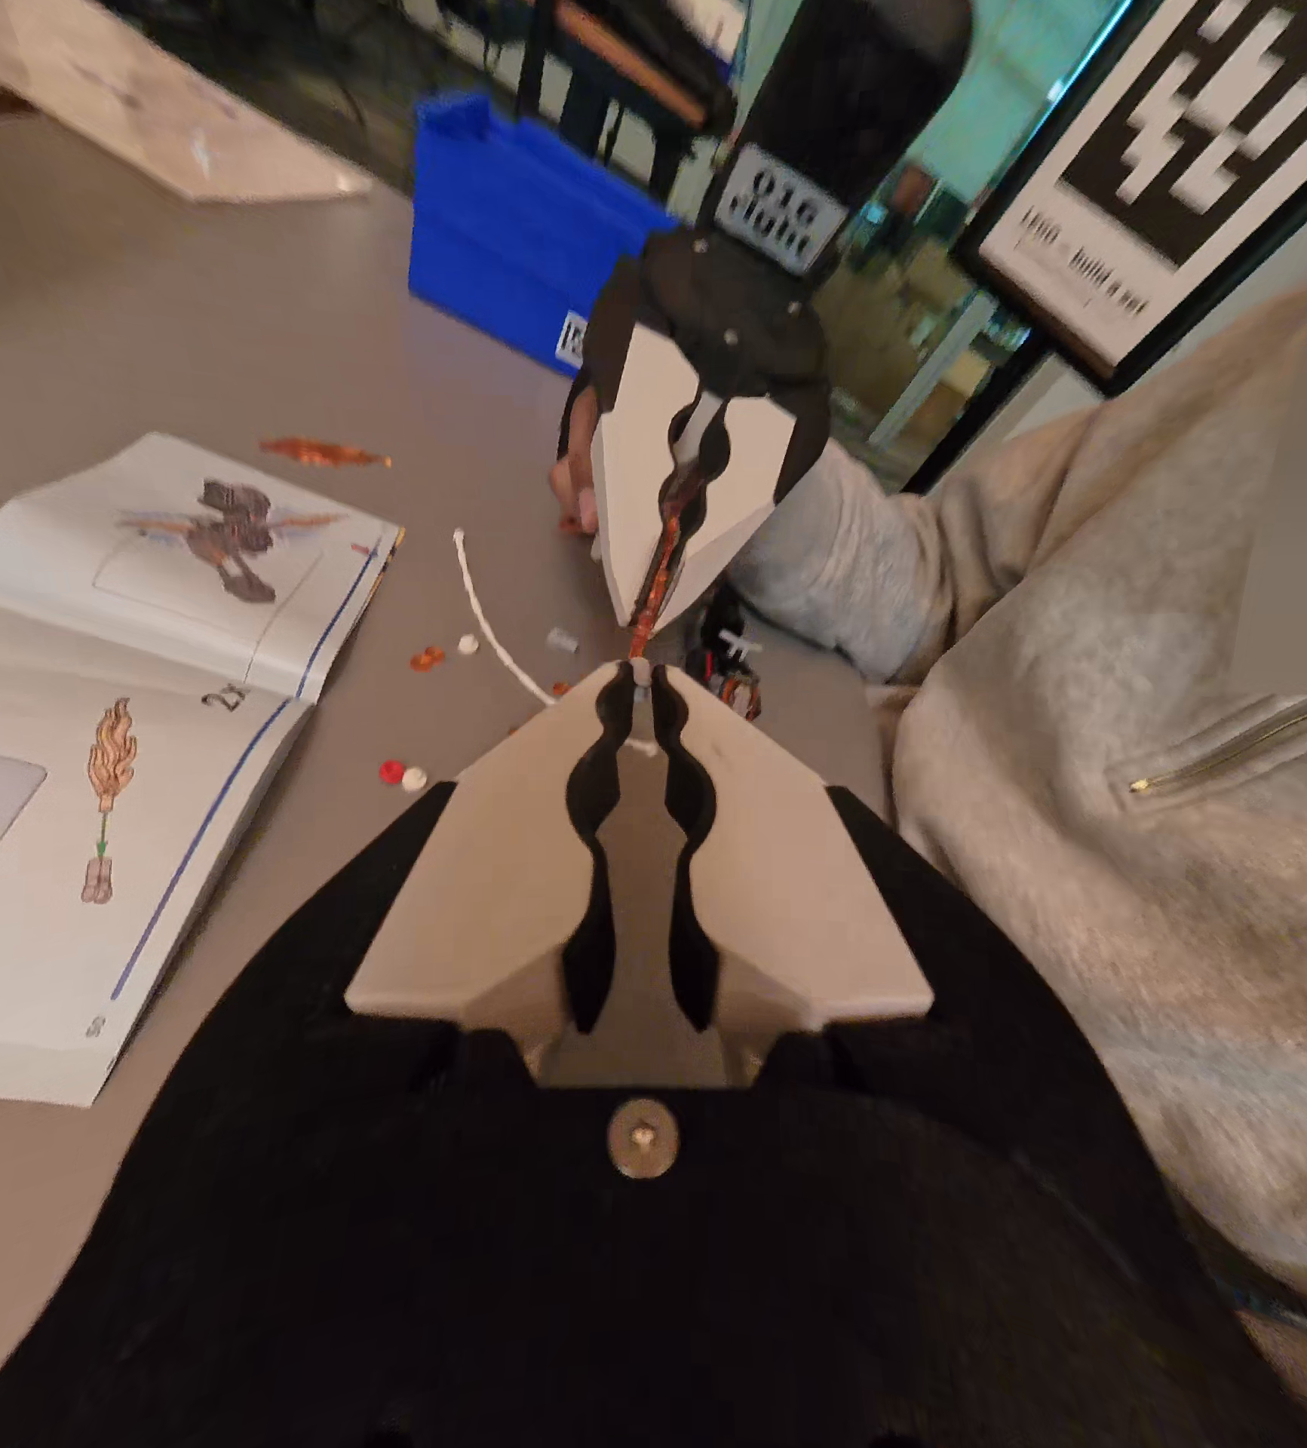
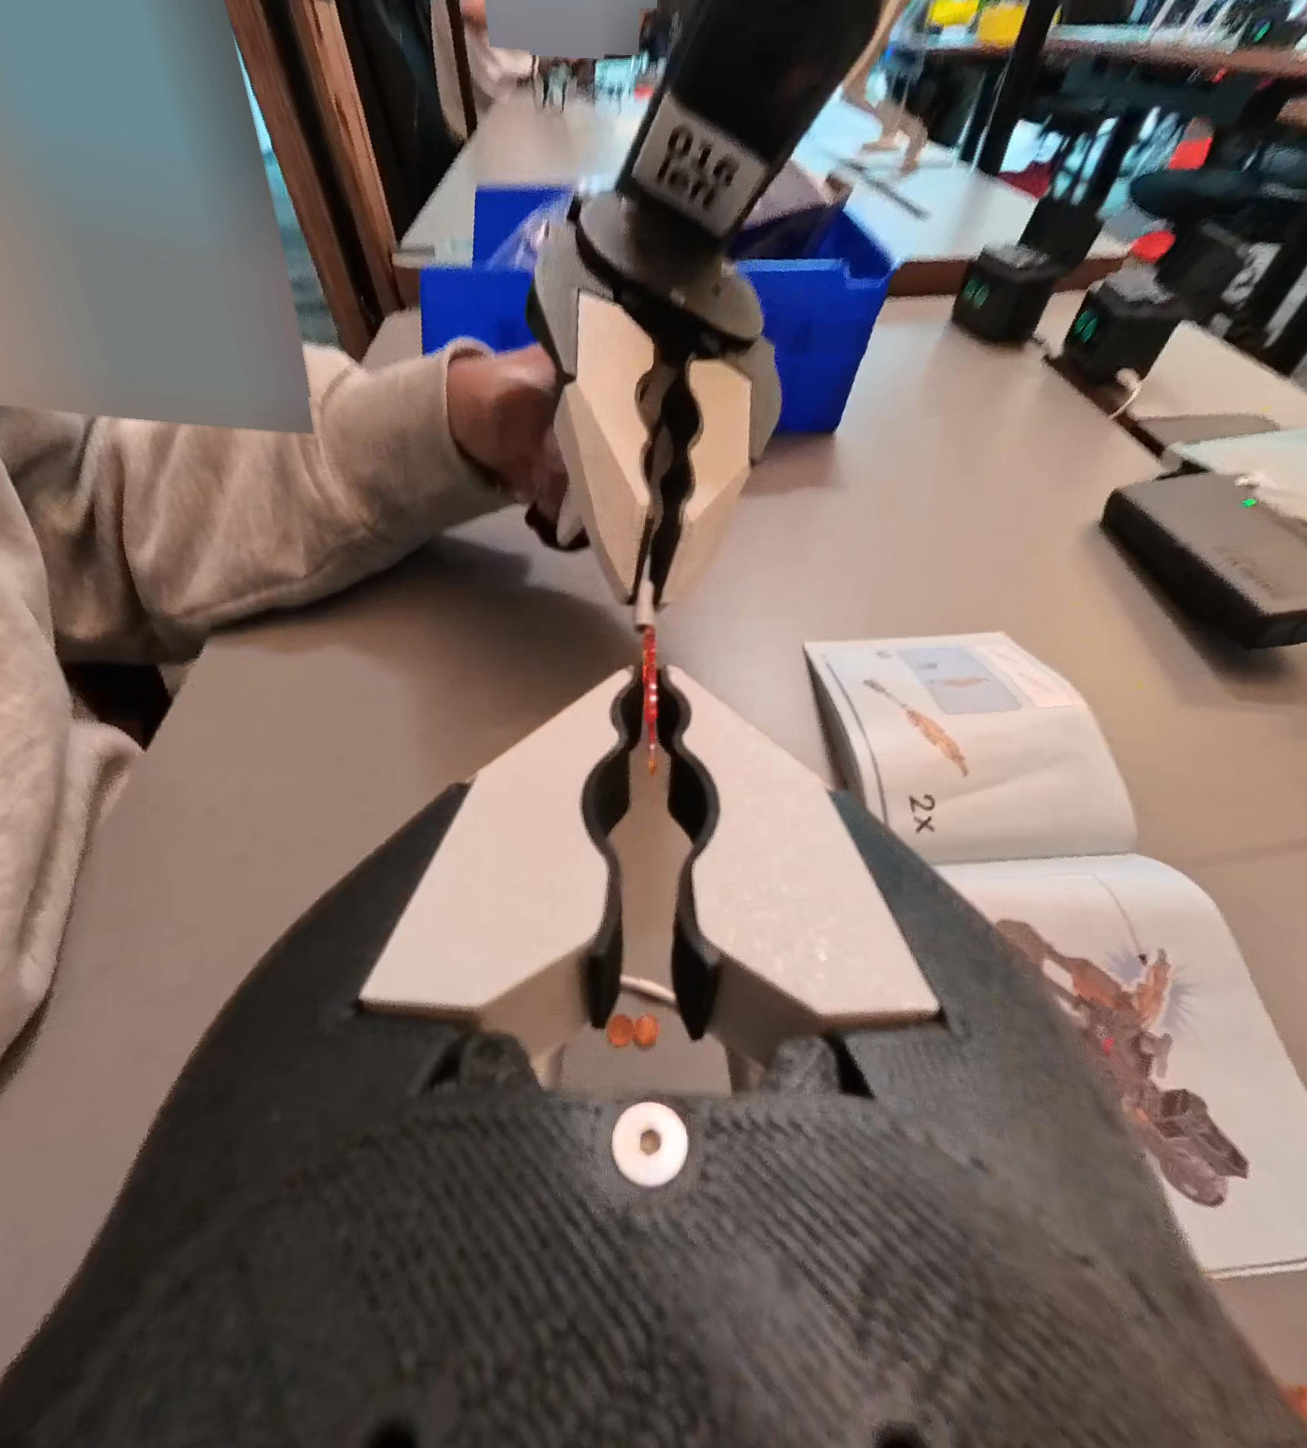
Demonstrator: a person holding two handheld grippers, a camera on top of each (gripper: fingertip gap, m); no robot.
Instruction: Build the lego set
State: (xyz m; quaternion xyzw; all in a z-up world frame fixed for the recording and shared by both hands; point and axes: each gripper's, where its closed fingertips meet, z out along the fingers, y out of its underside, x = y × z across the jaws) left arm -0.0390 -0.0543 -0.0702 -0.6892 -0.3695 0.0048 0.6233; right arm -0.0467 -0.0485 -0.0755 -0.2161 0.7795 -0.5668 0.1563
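In the left wrist view my left gripper (image 1: 639, 675) is shut on a small light grey Lego piece (image 1: 640, 672) at its tips. My right gripper (image 1: 638, 623) comes in from above, tip to tip with it, shut on a thin orange flame piece (image 1: 662, 548). The flame's stem end meets the grey piece. In the right wrist view my right gripper (image 2: 650, 682) holds the flame piece (image 2: 650, 705), and the left gripper (image 2: 646, 602) opposite holds the grey piece (image 2: 644, 615). Both are held above the grey table (image 1: 164, 329).
An open instruction booklet (image 1: 125, 705) (image 2: 1026, 862) lies on the table. Around it lie a second orange flame piece (image 1: 325, 452), a white flexible tube (image 1: 489, 619), small round studs (image 1: 427, 658) and a dark part-built model (image 1: 728, 658). A blue bin (image 1: 509, 235) stands behind. The tips of both grippers are at nearly the same place.
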